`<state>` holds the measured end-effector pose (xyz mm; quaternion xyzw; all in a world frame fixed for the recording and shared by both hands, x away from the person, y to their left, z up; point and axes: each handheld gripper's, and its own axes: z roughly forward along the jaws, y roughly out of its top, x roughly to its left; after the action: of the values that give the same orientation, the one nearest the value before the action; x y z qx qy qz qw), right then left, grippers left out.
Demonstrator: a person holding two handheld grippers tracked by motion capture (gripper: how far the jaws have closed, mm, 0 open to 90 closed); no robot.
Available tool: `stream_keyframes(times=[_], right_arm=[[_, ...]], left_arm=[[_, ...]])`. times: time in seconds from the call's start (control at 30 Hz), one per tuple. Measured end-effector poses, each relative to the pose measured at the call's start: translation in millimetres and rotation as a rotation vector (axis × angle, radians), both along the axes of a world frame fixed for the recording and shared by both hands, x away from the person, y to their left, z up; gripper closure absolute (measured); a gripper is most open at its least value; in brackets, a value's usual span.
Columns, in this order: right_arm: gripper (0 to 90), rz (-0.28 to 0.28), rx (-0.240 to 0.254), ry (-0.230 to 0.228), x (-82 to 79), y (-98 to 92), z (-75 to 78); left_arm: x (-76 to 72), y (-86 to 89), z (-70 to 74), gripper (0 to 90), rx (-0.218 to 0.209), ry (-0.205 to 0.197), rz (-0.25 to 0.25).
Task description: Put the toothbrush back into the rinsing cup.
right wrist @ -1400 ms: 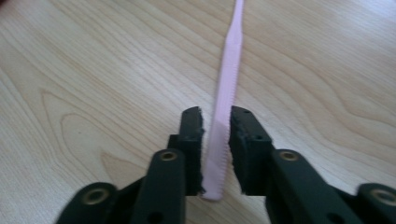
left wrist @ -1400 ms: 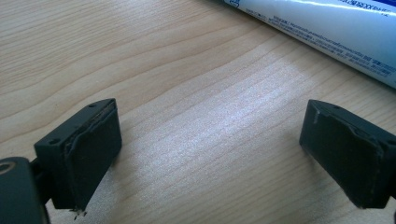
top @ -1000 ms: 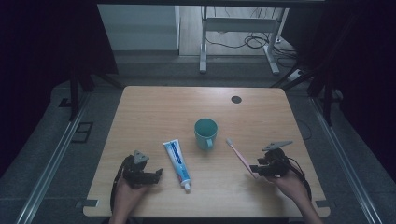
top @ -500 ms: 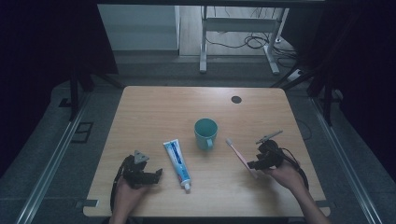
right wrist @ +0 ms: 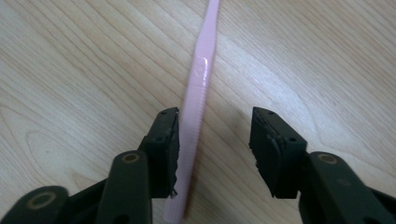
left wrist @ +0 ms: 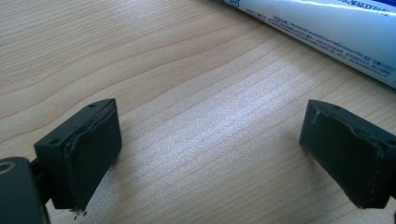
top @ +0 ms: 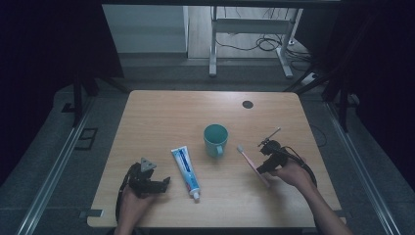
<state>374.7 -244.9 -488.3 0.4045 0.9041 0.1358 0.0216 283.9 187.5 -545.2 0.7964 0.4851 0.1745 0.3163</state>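
A pink toothbrush (top: 251, 163) lies flat on the wooden table (top: 166, 117), right of a teal mug (top: 216, 139). My right gripper (top: 264, 165) is open and straddles the toothbrush (right wrist: 198, 107) handle, which runs between the jaws, close against the left one. A white and blue toothpaste tube (top: 185, 167) lies left of the mug. My left gripper (top: 155, 185) rests open near the table's front left, its jaws wide apart over bare wood, with the toothpaste tube (left wrist: 327, 32) just beyond them.
A small dark round spot (top: 247, 104) marks the table's far right. Beyond the far edge stand metal desk legs (top: 213, 44) and cables on the floor. Rails run along both sides of the table.
My right gripper has moved left and forward to the toothbrush handle, now with a jaw on each side. The left gripper has stayed put.
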Motion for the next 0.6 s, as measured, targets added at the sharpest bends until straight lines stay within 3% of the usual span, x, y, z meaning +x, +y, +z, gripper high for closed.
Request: stream_keyframes(times=[0.33, 0.6], right_arm=[[63.2, 0.037, -0.090, 0.084, 15.0, 25.9, -3.0], [67.4, 0.044, -0.140, 0.122, 25.3, 38.8, -5.7]], left_arm=[[0.0, 0.0, 0.0, 5.6, 0.000, 0.000, 0.000], [0.0, 0.0, 0.0, 5.6, 0.000, 0.000, 0.000]])
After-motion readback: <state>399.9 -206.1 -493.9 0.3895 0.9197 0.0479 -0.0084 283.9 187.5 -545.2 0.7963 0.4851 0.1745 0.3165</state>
